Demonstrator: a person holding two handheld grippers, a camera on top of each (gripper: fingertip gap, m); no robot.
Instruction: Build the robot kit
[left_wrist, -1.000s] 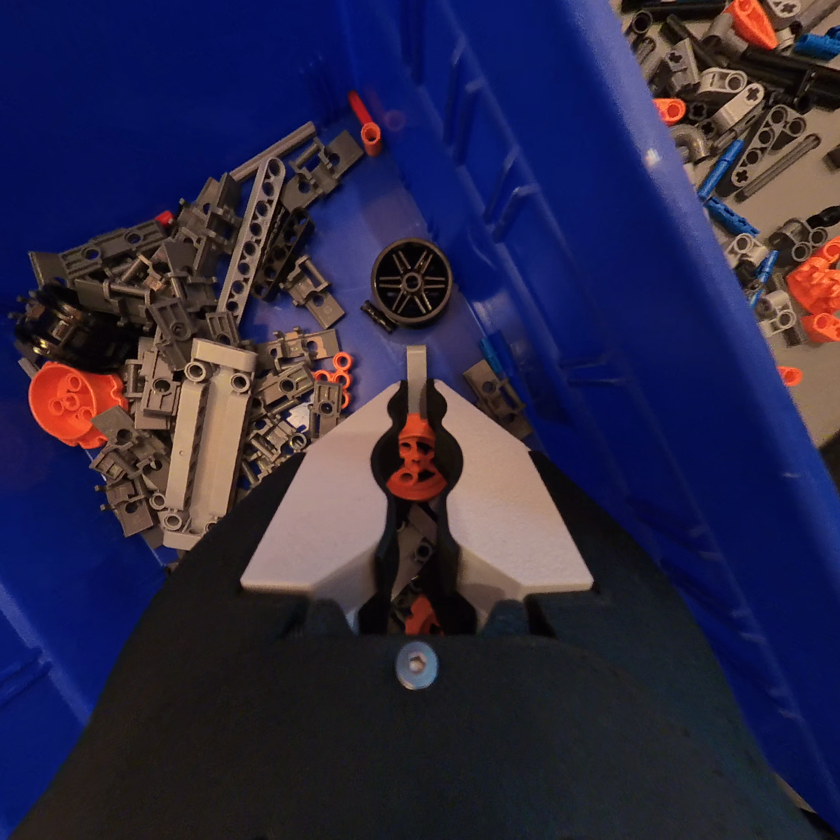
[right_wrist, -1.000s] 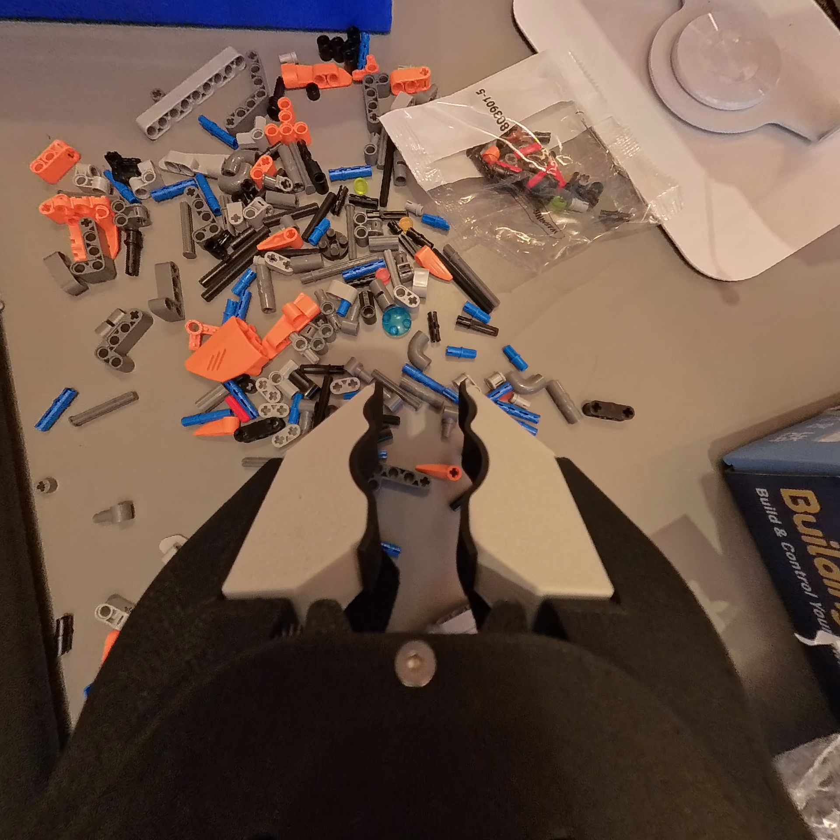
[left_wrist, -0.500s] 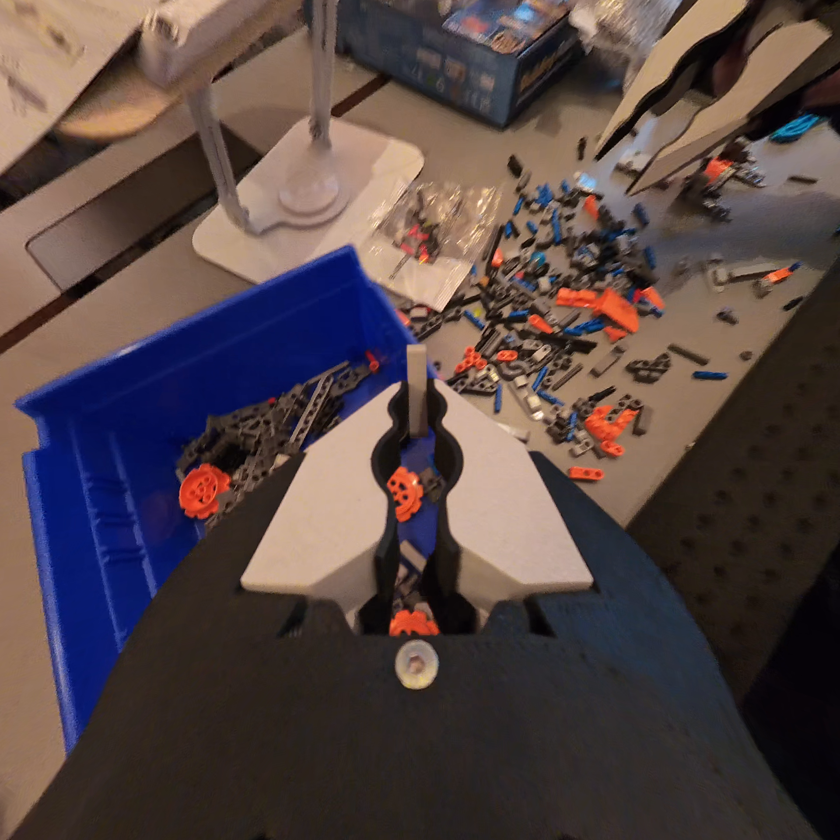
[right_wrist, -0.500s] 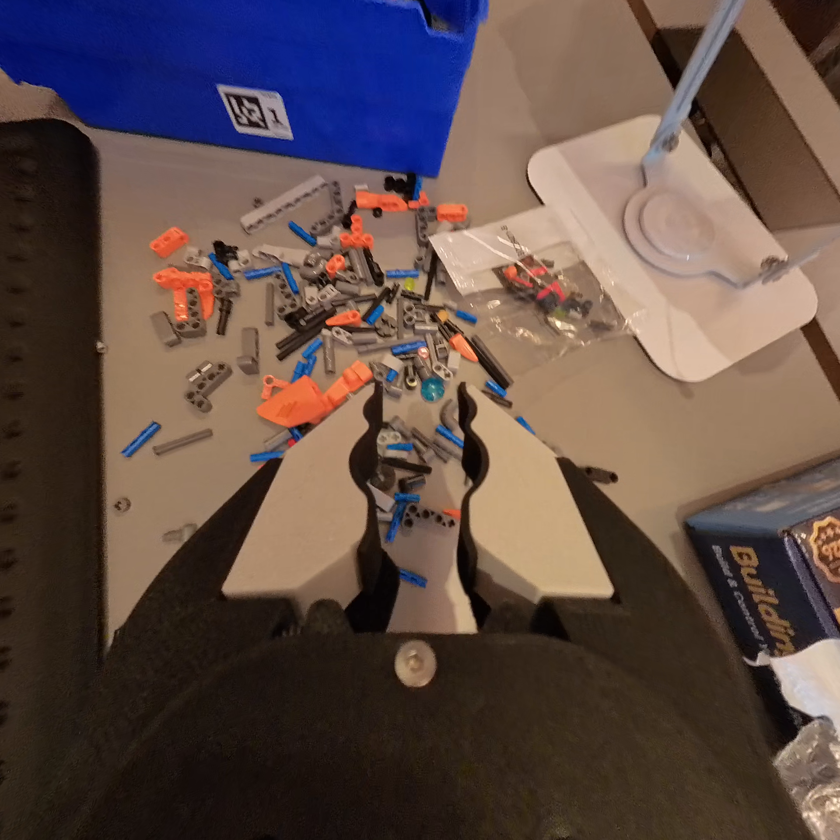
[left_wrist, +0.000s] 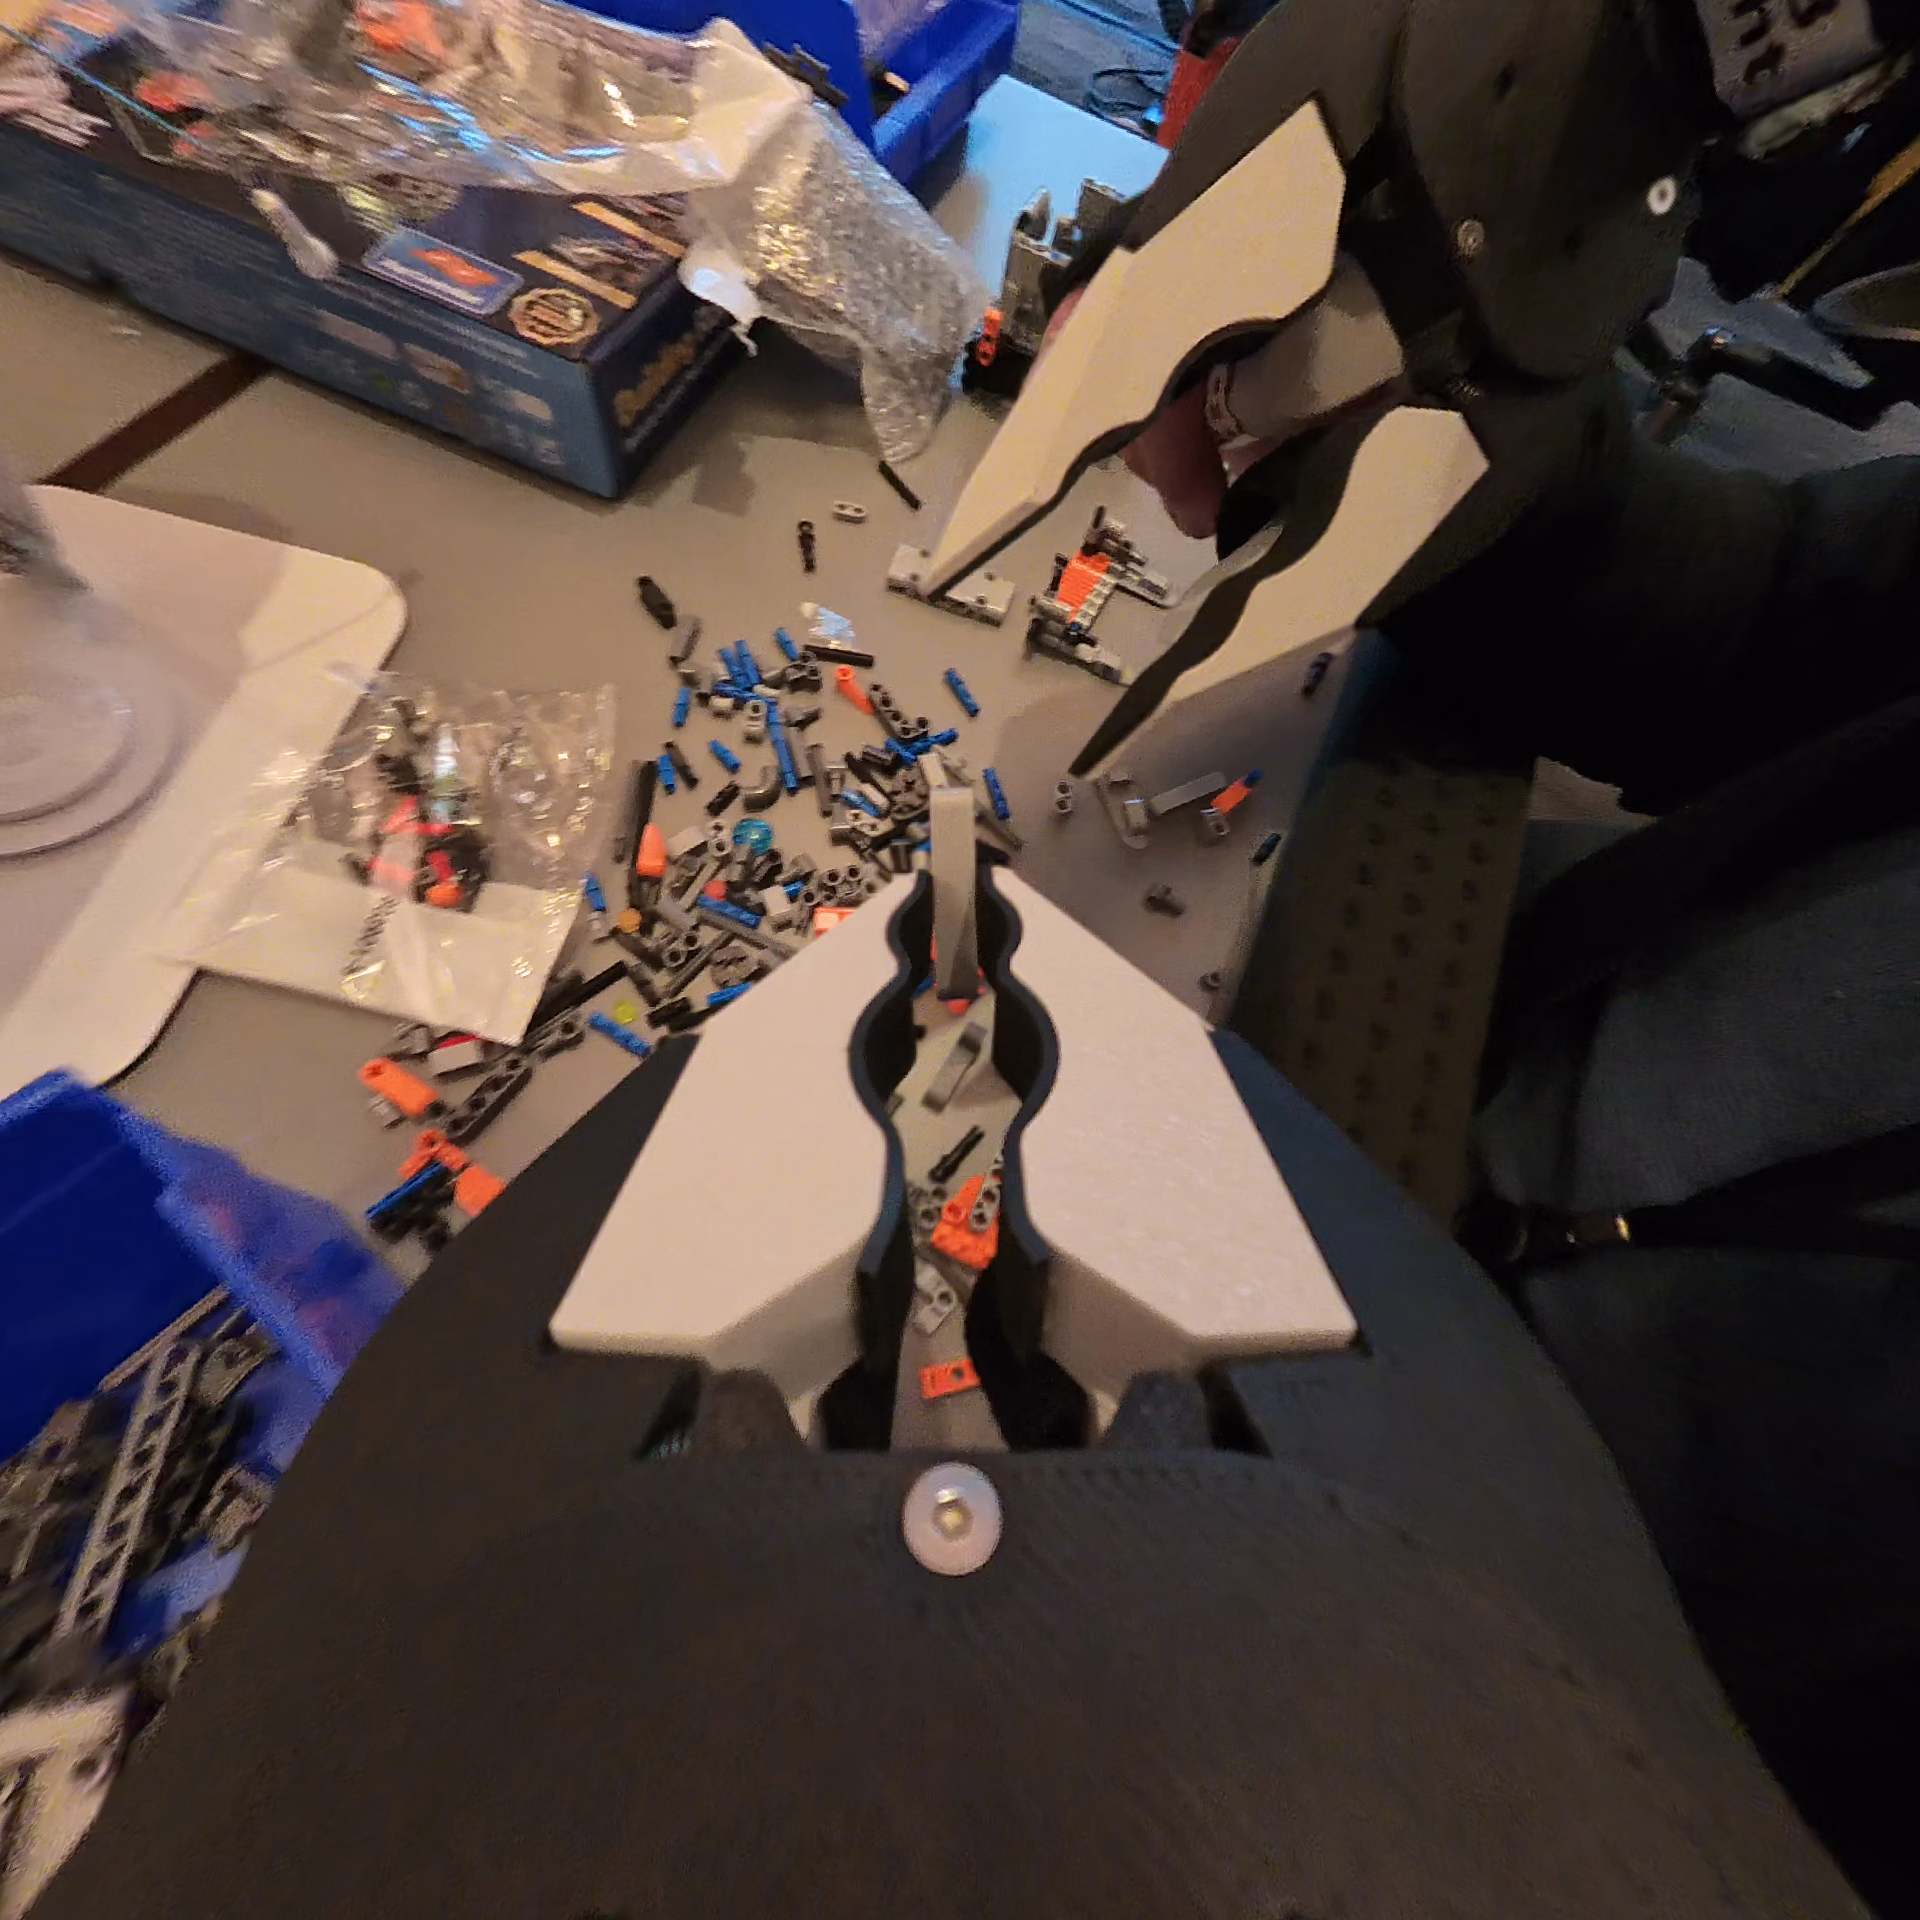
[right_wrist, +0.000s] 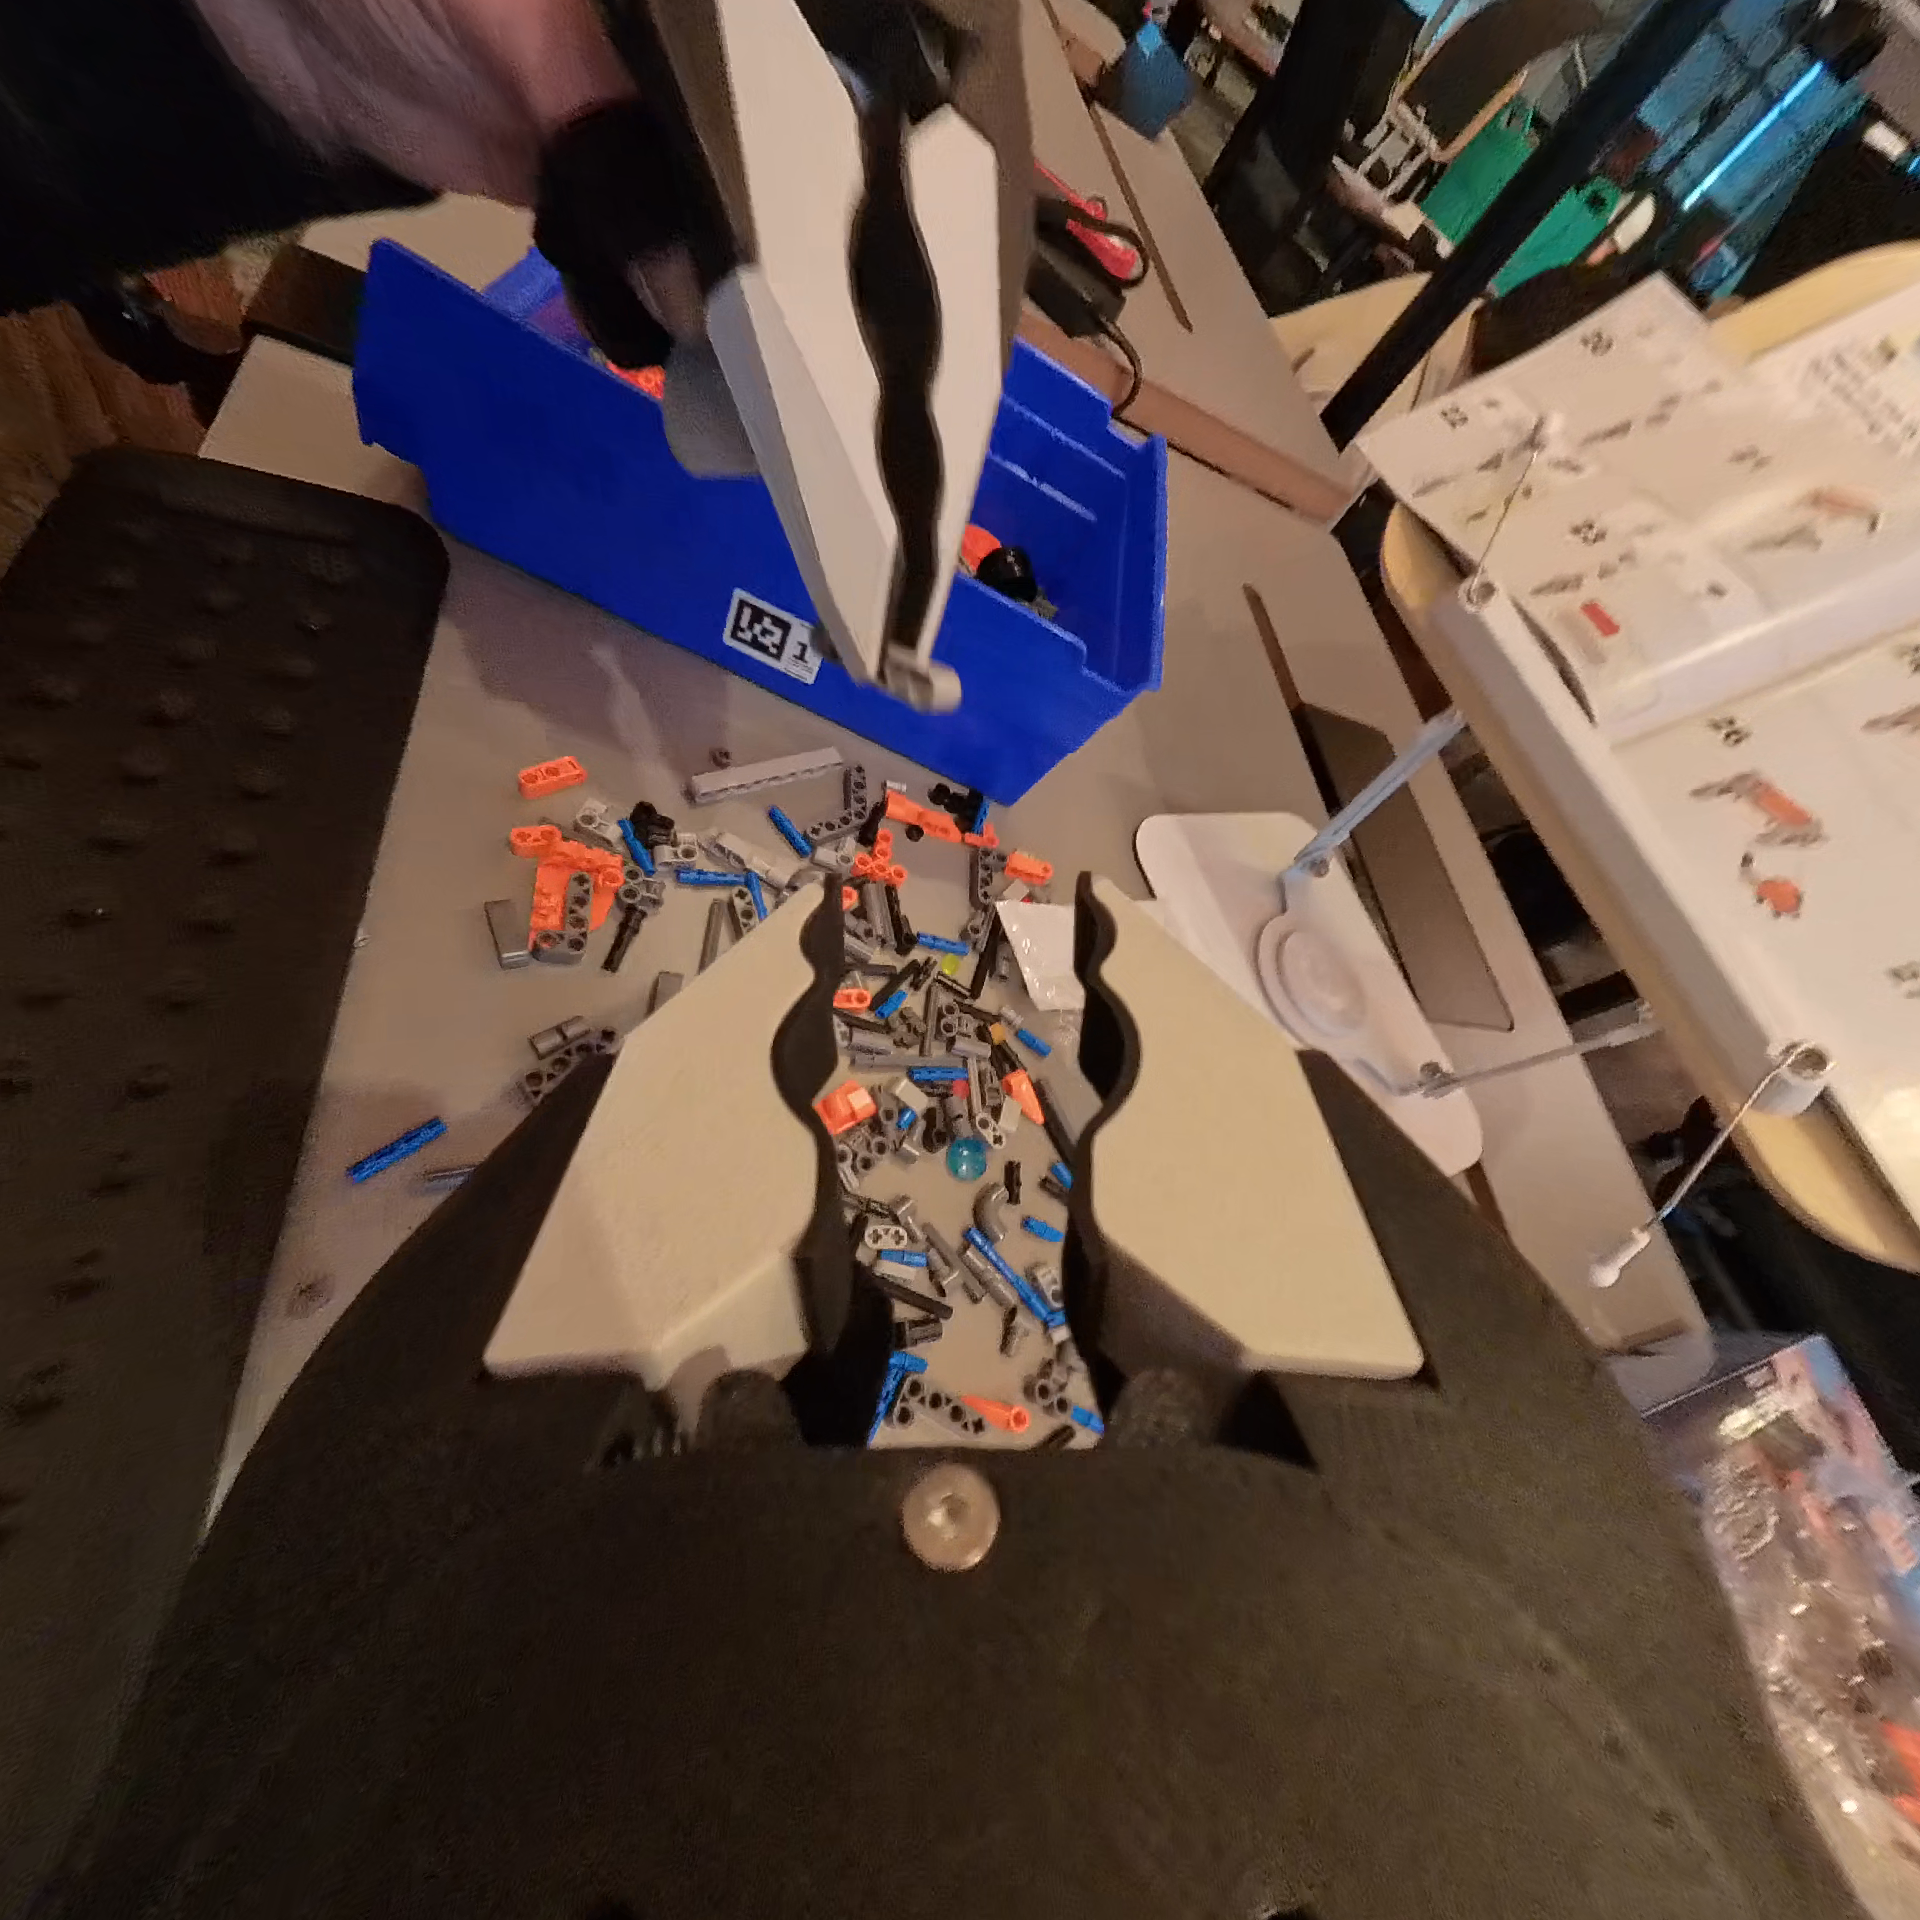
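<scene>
Left gripper (left_wrist: 954, 883): yours, fingers nearly together, pinching one flat light-grey beam (left_wrist: 953, 883) upright at the tips; seen from the right wrist view (right_wrist: 914, 665) it hangs above the table (left_wrist: 499, 561) in front of the bin, beam end poking out below the tips.
Right gripper (right_wrist: 956, 894): yours, jaws wide apart, nothing between them; in the left wrist view (left_wrist: 1023, 665) it hangs tilted just above the table, tips near a small grey-and-orange built piece (left_wrist: 1086, 603).
Fingers: two per gripper, pale matte wedge plates with wavy black inner edges, on rough black printed bodies.
Loose parts (right_wrist: 914, 1049): one scattered pile on the grey table, too many to count; small plastic pins, beams and connectors in blue, black, grey, orange; one round teal stud (right_wrist: 964, 1158).
Bin (right_wrist: 644, 520): one, glossy blue plastic, rectangular, white square tag on the front wall; grey beams inside at the corner (left_wrist: 114, 1455).
Bag (left_wrist: 416, 831): one clear crinkled plastic bag with small parts inside, lying beside the pile.
Stand base (right_wrist: 1236, 914): one flat white plate with rounded corners, thin metal rods rising from it.
Box (left_wrist: 343, 281): one dark-blue printed cardboard box, bubble wrap (left_wrist: 831, 239) on top.
Mat (right_wrist: 177, 831): one black dimpled mat at the table edge.
</scene>
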